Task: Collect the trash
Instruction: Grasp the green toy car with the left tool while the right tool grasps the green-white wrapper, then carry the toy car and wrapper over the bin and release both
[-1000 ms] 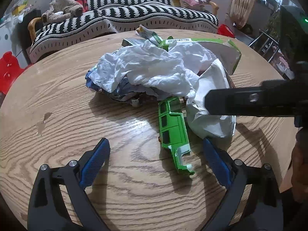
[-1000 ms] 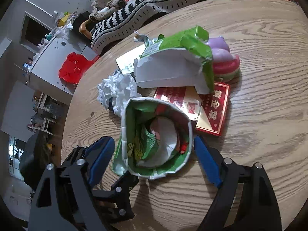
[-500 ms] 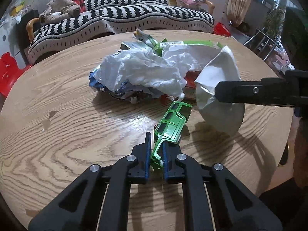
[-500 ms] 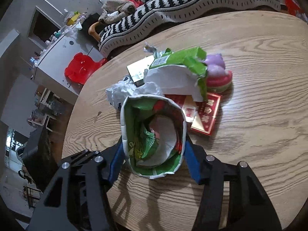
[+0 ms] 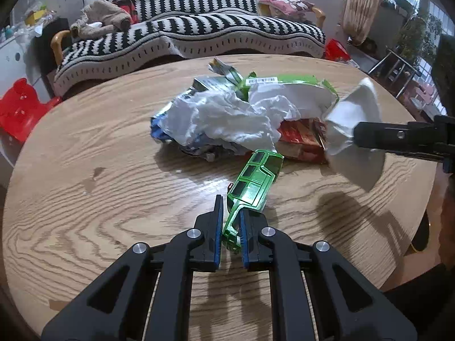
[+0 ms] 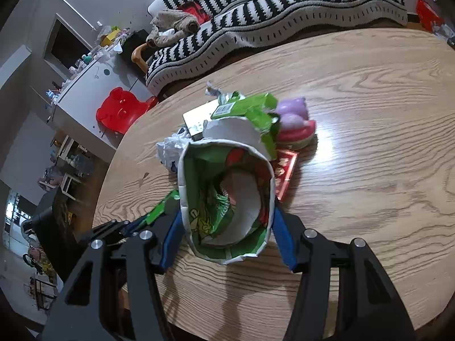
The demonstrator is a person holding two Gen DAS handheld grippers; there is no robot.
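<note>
A green plastic toy-car shell [image 5: 254, 182] hangs tilted over the round wooden table [image 5: 85, 156], its near end clamped in my left gripper [image 5: 230, 221], which is shut on it. My right gripper [image 6: 226, 216] is shut on a white paper cup [image 6: 224, 199] printed green and red inside, with wrappers in it, held just above the table. In the left wrist view the cup [image 5: 352, 130] is at the right with one right-gripper finger [image 5: 398, 136] across it. The trash pile holds crumpled white tissue [image 5: 224, 119], a green wrapper [image 5: 284, 81] and a red packet [image 5: 298, 139].
A pink and purple toy [image 6: 293, 122] lies behind the pile. A black-and-white striped sofa [image 5: 184, 28] stands past the table's far edge, with a red stool [image 5: 20, 108] on the floor to the left. A person's dark sleeve [image 5: 446, 213] shows at the right edge.
My left jaws closed on the green car shell and raised its near end. My right jaws closed on the paper cup and lifted it off the table.
</note>
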